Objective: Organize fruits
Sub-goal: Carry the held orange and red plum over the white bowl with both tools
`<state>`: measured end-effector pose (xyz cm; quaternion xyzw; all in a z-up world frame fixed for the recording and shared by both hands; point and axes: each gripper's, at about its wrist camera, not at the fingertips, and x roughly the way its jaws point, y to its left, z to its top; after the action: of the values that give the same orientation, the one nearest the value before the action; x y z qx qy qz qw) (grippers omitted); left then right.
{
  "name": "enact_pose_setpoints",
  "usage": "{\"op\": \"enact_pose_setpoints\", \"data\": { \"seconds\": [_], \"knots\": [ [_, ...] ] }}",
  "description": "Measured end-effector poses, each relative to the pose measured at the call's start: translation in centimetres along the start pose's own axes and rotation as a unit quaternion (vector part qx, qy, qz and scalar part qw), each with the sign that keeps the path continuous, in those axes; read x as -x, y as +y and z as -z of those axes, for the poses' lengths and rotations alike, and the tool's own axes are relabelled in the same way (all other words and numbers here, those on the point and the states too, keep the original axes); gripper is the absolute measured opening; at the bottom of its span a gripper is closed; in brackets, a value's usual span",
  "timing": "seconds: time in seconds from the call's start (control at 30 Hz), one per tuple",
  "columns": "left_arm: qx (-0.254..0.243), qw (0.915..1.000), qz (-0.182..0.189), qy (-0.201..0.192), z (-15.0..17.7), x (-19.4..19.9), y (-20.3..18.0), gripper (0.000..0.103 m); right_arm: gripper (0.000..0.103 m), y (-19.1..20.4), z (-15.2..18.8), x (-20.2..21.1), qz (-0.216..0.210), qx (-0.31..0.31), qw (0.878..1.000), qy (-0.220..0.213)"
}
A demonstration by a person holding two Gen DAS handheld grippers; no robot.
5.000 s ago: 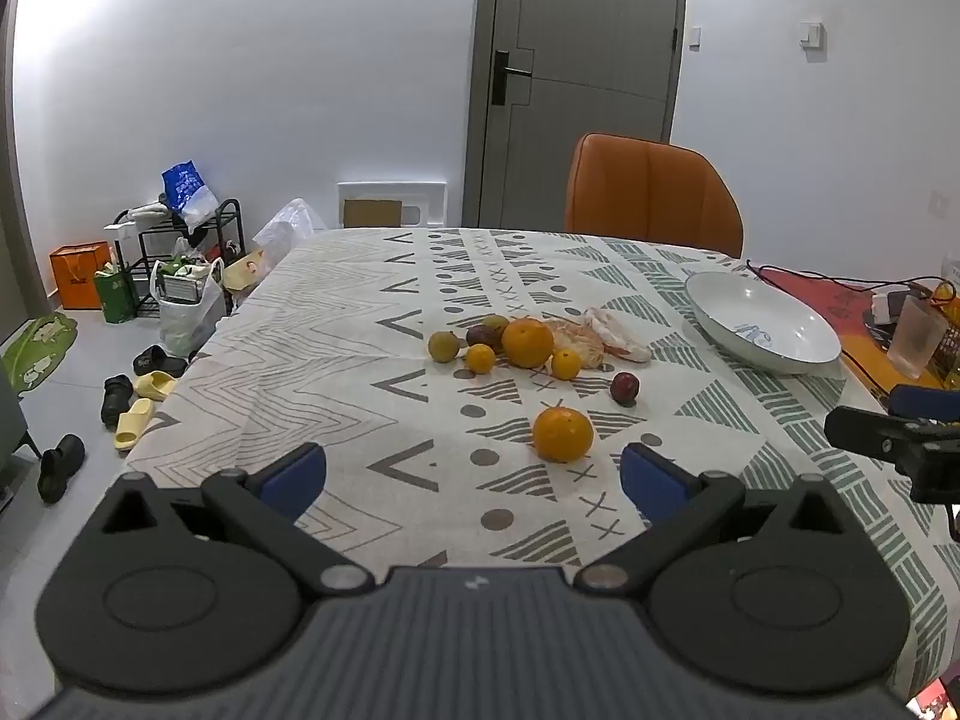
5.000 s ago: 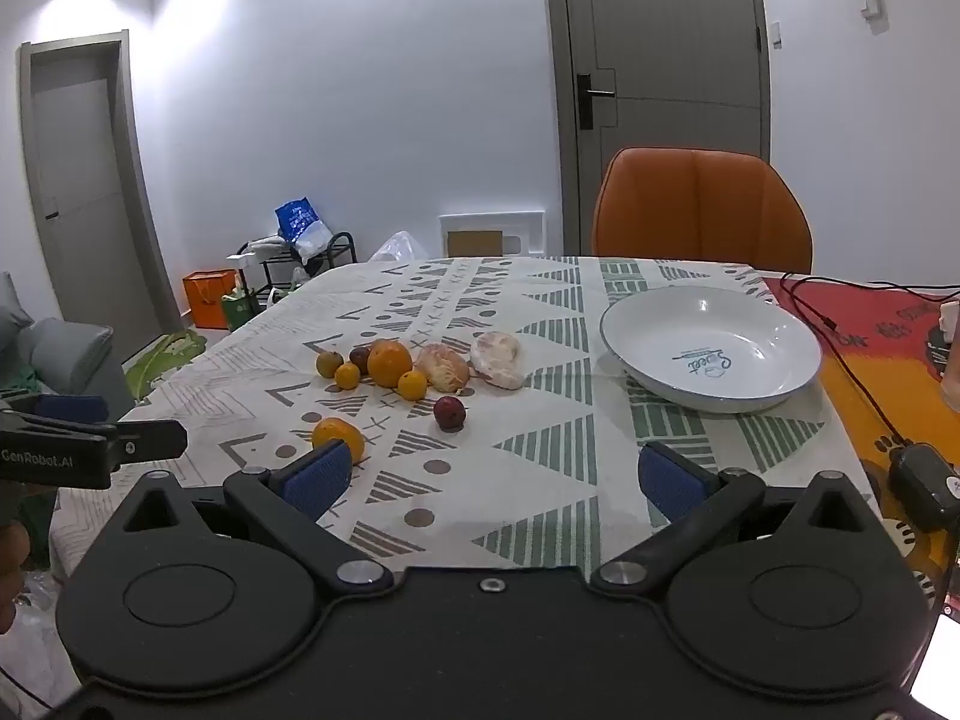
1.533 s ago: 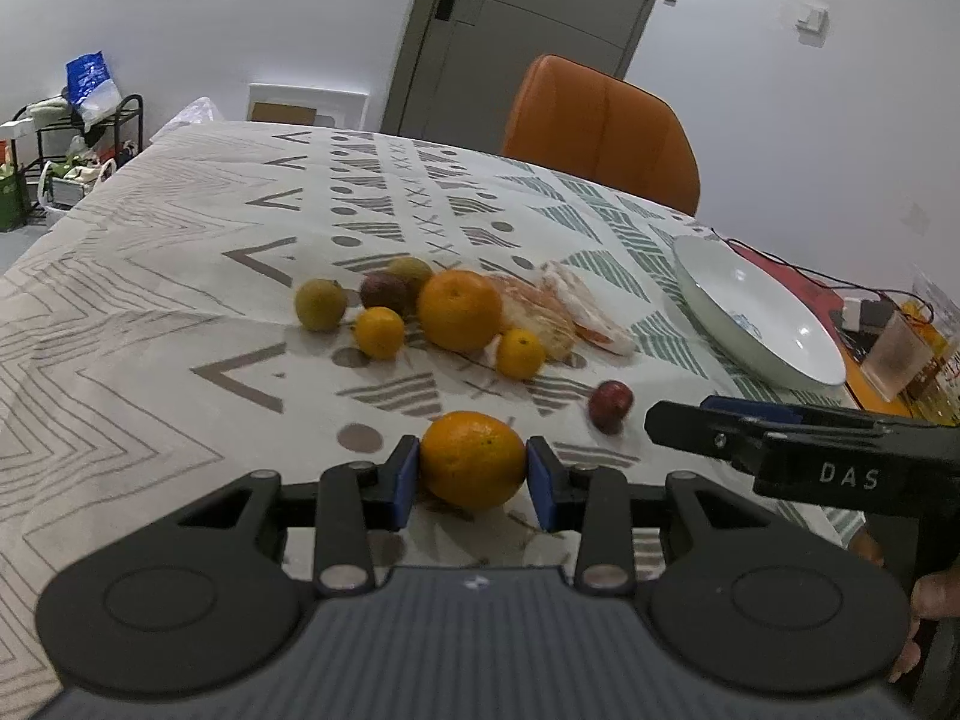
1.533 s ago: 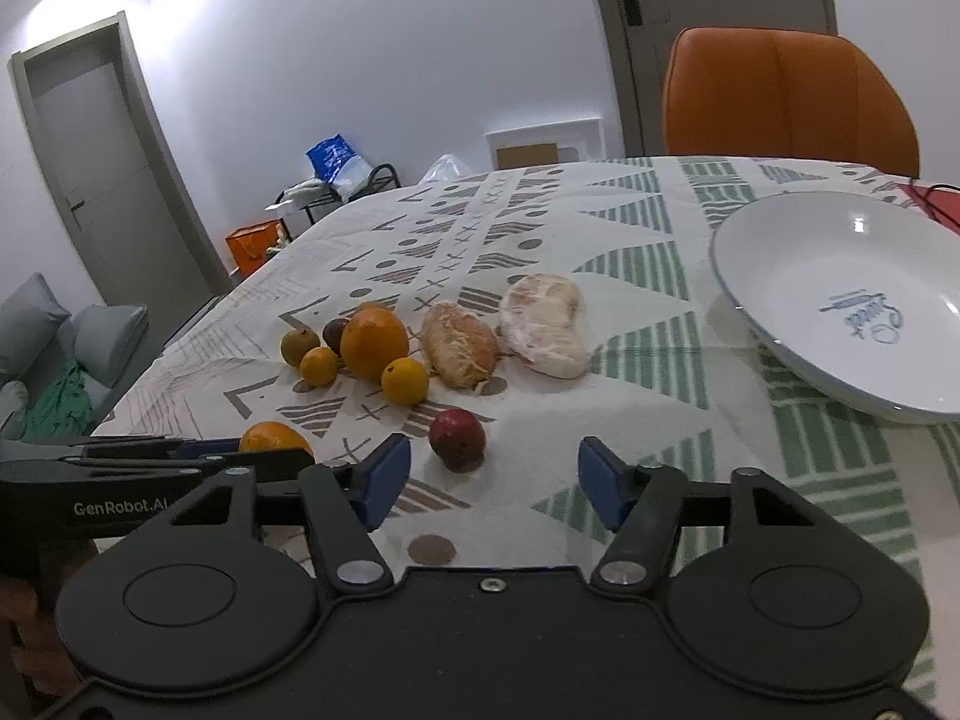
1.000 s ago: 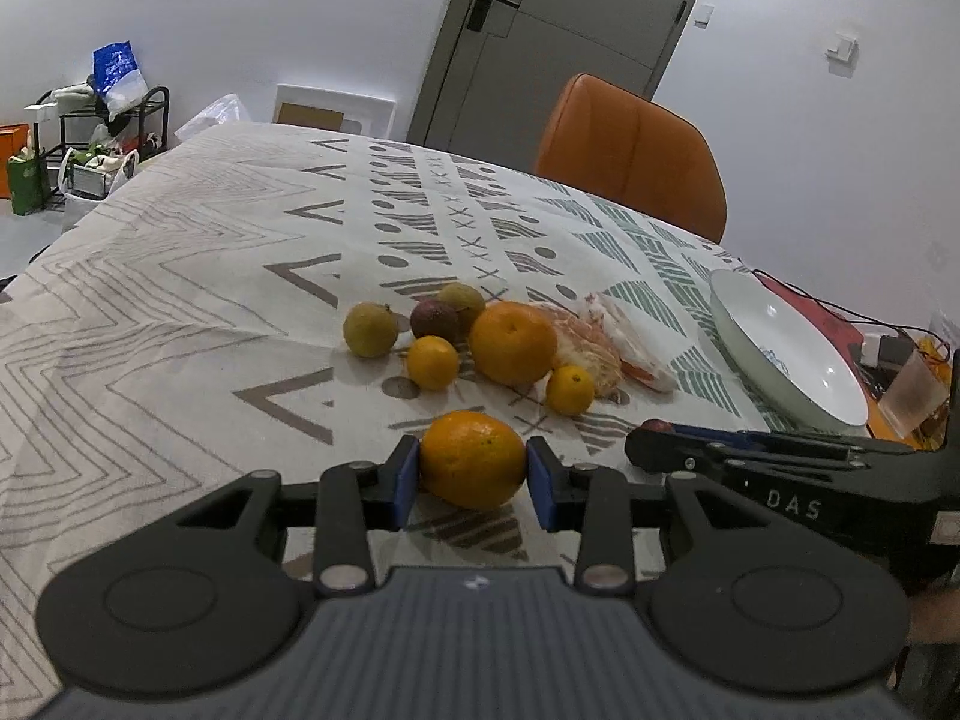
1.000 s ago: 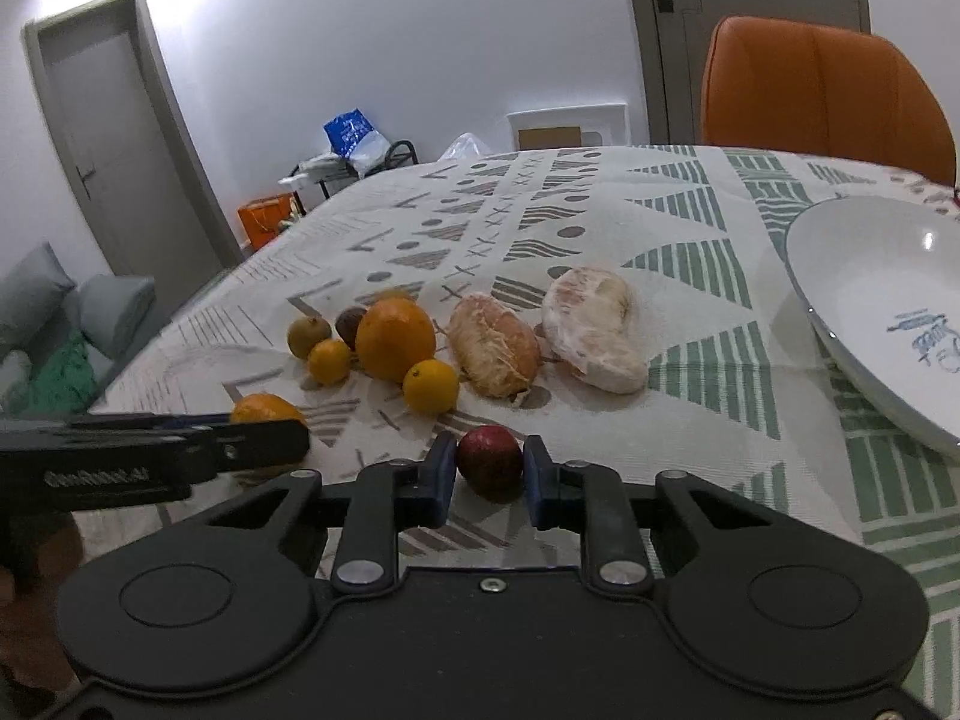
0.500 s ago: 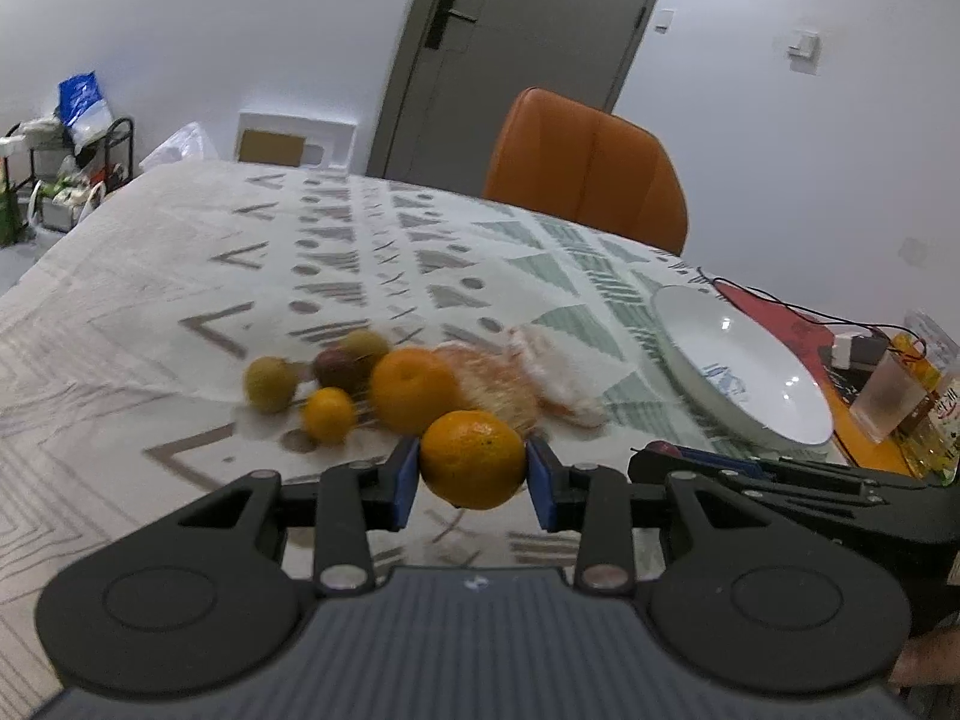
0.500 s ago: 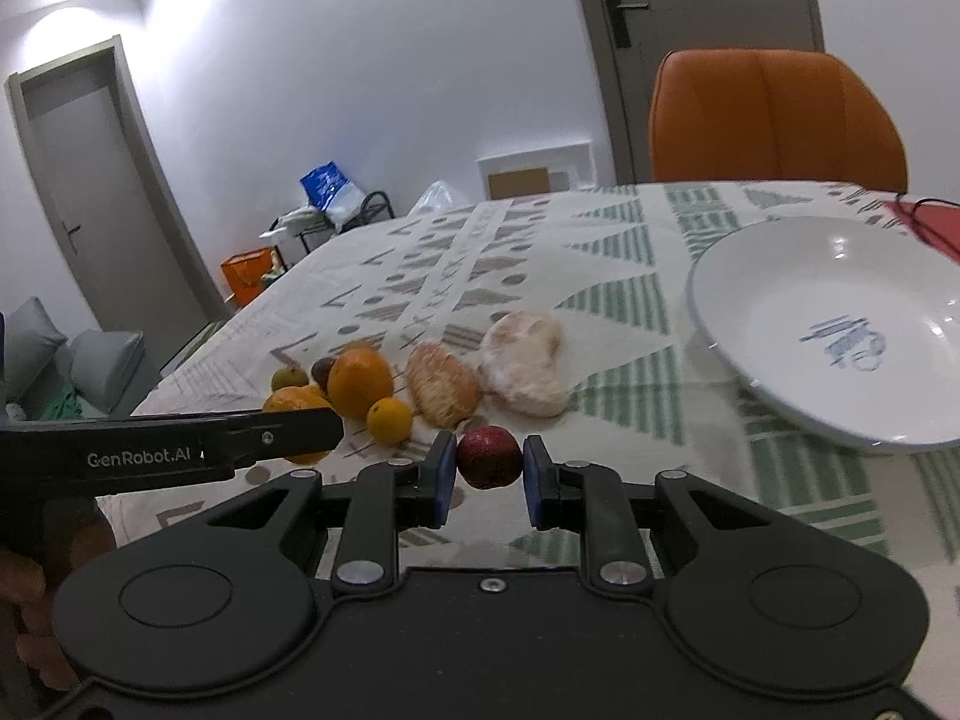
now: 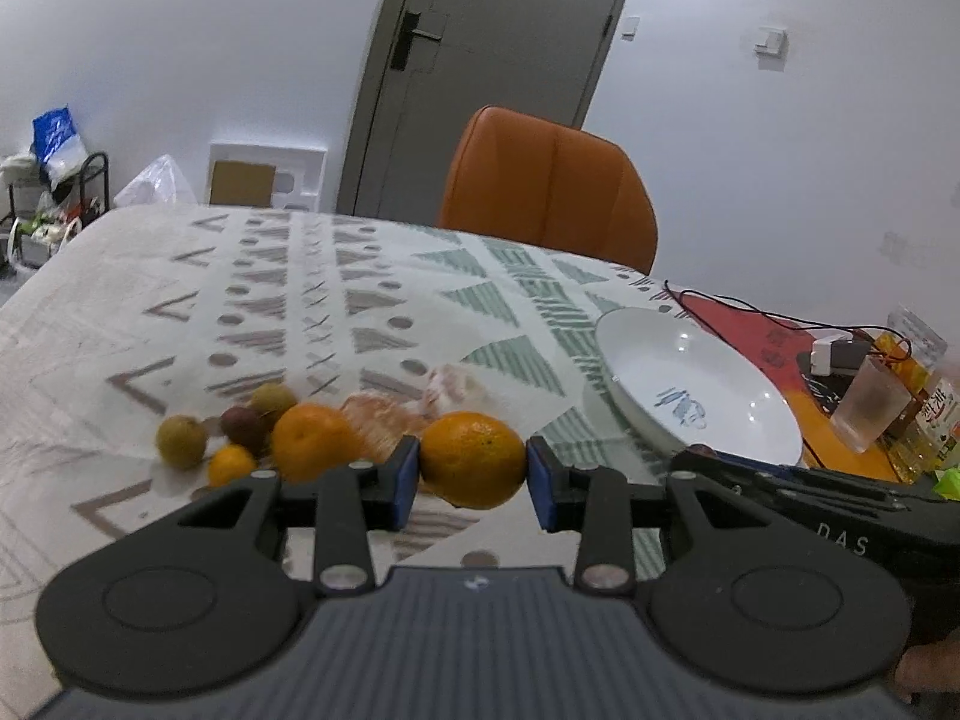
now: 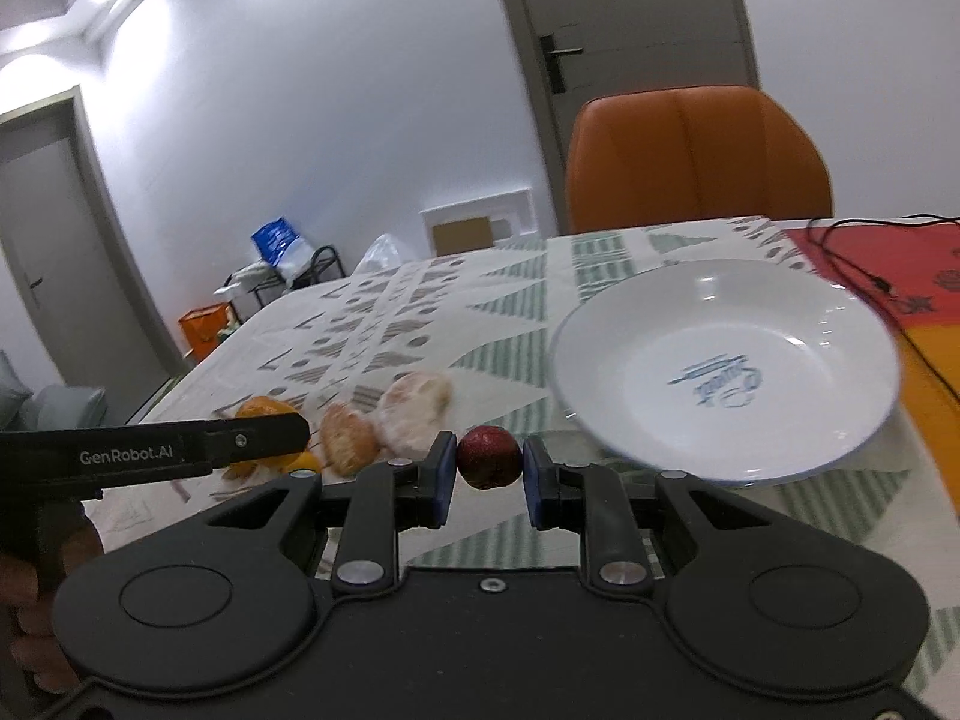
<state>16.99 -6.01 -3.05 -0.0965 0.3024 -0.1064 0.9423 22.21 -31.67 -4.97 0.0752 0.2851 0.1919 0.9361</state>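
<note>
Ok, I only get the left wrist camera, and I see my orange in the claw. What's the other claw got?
Observer: The right claw is shut on a small dark red fruit.
Operator: Is it over the plate?
Observer: Not yet. In the right wrist view the white plate lies ahead, to the right of the fruit.
Operator: Anything else I can't see?
Observer: A second grey door, closed, on the far left.

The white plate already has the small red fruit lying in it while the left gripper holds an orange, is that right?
Not quite. The right wrist view shows the white plate empty; the small red fruit sits clamped in the right gripper. The left gripper does hold an orange.
</note>
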Motion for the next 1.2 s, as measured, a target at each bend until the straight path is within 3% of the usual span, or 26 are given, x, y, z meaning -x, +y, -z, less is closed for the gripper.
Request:
{"op": "enact_pose_setpoints", "data": {
  "seconds": [0.43, 0.97, 1.2],
  "knots": [
    [-0.038, 0.999, 0.02, -0.013, -1.7, -2.0, -4.8, 0.037, 0.022, -4.5, -0.6, 1.1, 0.034, -0.034, 0.998, -0.03],
    [-0.068, 0.9972, 0.031, 0.005, -1.8, -5.7, -8.8, 0.037, 0.022, -8.4, 0.1, 0.2, 0.063, -0.068, 0.995, -0.033],
    [-0.08, 0.996, 0.037, 0.011, -1.9, -7.0, -10.3, 0.037, 0.029, -9.2, 0.3, 0.6, 0.066, -0.072, 0.994, -0.038]
  ]
}}
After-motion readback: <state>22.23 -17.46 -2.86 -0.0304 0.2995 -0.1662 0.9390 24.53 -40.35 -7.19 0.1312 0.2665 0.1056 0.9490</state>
